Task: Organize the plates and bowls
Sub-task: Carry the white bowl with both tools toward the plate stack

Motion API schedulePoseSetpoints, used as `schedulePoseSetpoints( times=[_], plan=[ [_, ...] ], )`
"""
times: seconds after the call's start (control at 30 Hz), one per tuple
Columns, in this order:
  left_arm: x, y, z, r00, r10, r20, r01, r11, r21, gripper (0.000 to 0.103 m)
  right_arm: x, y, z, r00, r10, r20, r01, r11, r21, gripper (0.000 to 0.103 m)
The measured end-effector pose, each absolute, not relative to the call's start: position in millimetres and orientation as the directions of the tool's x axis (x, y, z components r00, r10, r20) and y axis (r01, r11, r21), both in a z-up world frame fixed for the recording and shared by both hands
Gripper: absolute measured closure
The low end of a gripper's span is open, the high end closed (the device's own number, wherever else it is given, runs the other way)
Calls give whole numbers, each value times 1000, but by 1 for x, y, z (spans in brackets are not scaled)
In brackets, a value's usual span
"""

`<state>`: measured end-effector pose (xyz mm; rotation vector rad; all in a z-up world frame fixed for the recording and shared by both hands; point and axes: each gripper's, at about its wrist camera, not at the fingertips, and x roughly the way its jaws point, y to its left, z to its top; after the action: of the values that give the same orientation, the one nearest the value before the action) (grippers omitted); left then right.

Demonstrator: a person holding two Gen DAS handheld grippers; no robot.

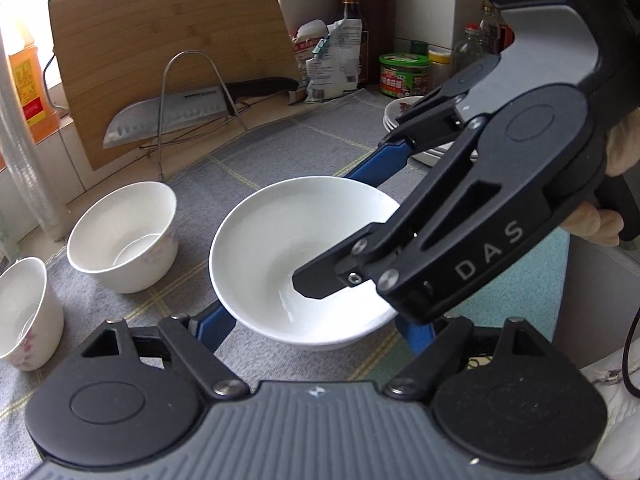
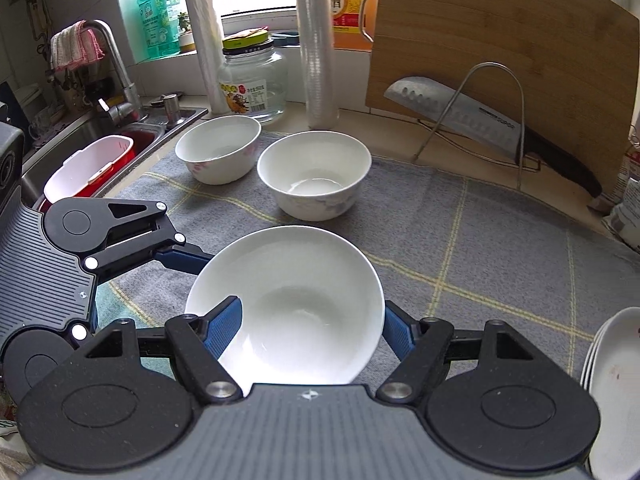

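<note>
A wide white bowl (image 1: 280, 248) (image 2: 296, 292) sits on the grey mat. My right gripper (image 2: 312, 320) straddles its near wall, one blue finger (image 2: 224, 328) inside and the other outside; it also shows in the left wrist view (image 1: 336, 232) reaching over the bowl. I cannot tell whether it pinches the wall. My left gripper (image 1: 312, 328) is open, its blue fingers (image 1: 214, 326) spread wide at the bowl's sides. Two deeper white bowls (image 2: 314, 174) (image 2: 218, 148) stand behind, also in the left wrist view (image 1: 124, 236) (image 1: 24, 312). A stack of white plates (image 2: 612, 380) (image 1: 400, 116) lies at the right.
A knife (image 2: 480, 120) rests in a wire rack against a bamboo cutting board (image 2: 500, 48). A glass jar (image 2: 254, 80), a plastic-wrapped roll (image 2: 318, 40) and an oil bottle stand behind. The sink (image 2: 92, 136) with a red tub is at the left. Condiment bottles (image 1: 352, 28) stand at the back.
</note>
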<state>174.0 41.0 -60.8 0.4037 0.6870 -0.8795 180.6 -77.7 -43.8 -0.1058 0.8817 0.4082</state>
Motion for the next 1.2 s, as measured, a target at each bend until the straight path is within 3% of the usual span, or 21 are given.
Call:
schedulePoseSetpoints(
  times=[0.97, 1.2],
  plan=[
    [194, -8, -76, 382, -581, -719, 857, 513, 40, 18, 190, -130, -68, 552, 242, -798, -284, 954, 93, 23],
    [196, -6, -78, 381, -581, -719, 855, 518, 34, 16, 191, -130, -69, 551, 258, -794, -291, 951, 107, 16]
  ],
)
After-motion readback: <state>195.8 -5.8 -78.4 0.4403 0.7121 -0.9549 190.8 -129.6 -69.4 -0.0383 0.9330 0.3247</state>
